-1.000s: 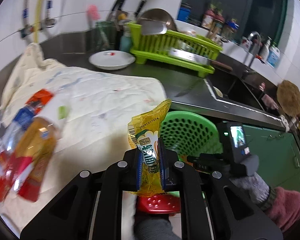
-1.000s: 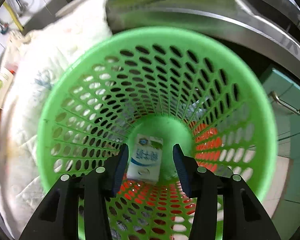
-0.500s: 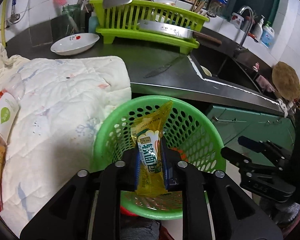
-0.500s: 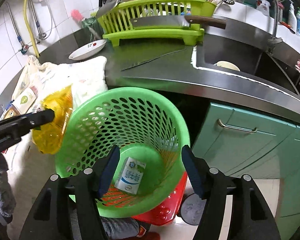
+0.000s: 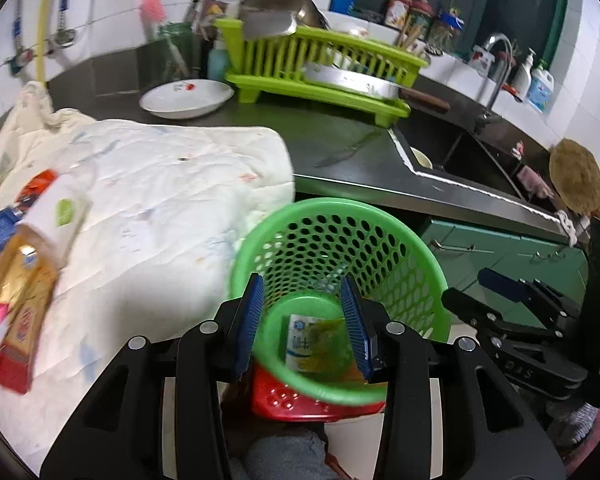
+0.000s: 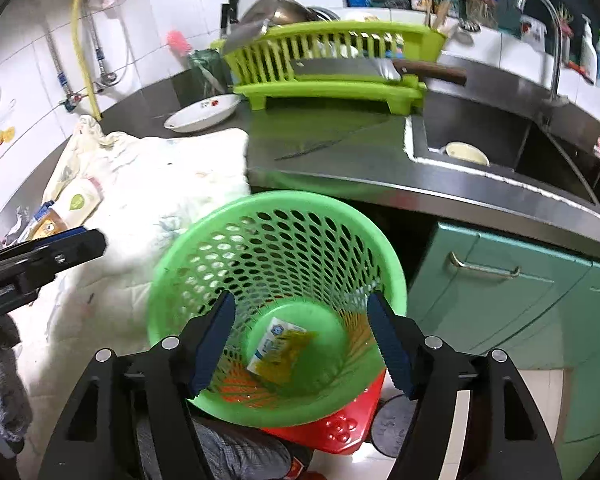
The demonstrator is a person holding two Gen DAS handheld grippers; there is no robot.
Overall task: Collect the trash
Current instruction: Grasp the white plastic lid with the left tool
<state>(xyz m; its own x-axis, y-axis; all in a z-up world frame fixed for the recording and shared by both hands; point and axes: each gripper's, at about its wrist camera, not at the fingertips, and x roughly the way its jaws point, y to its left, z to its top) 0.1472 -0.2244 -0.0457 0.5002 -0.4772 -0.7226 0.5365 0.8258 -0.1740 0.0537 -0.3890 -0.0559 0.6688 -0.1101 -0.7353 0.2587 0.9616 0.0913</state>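
Observation:
A green perforated basket (image 5: 412, 256) (image 6: 188, 272) stands on a red stool in front of the counter. In its bottom lie a white and blue milk carton (image 5: 298, 340) (image 6: 274, 338) and a yellow snack wrapper (image 5: 328, 346) (image 6: 288, 356) across it. My left gripper (image 5: 302, 318) is open and empty above the basket's mouth. My right gripper (image 6: 300, 340) is open and empty, also over the basket. More trash lies at the left on a white quilted cloth (image 5: 160, 184): a white bottle (image 5: 58, 212) (image 6: 78, 200) and orange and red wrappers (image 5: 20, 288).
Dark counter with a white dish (image 5: 186, 98), a green dish rack (image 5: 320, 68) and a knife (image 6: 328, 140). The sink (image 6: 480, 144) holds a bowl. Green cabinet doors (image 6: 500, 288) are at the right. The red stool (image 6: 340, 428) is under the basket.
My left gripper opened and the yellow wrapper dropped into the basket onto the carton. My right gripper rose out of the basket and opened wider.

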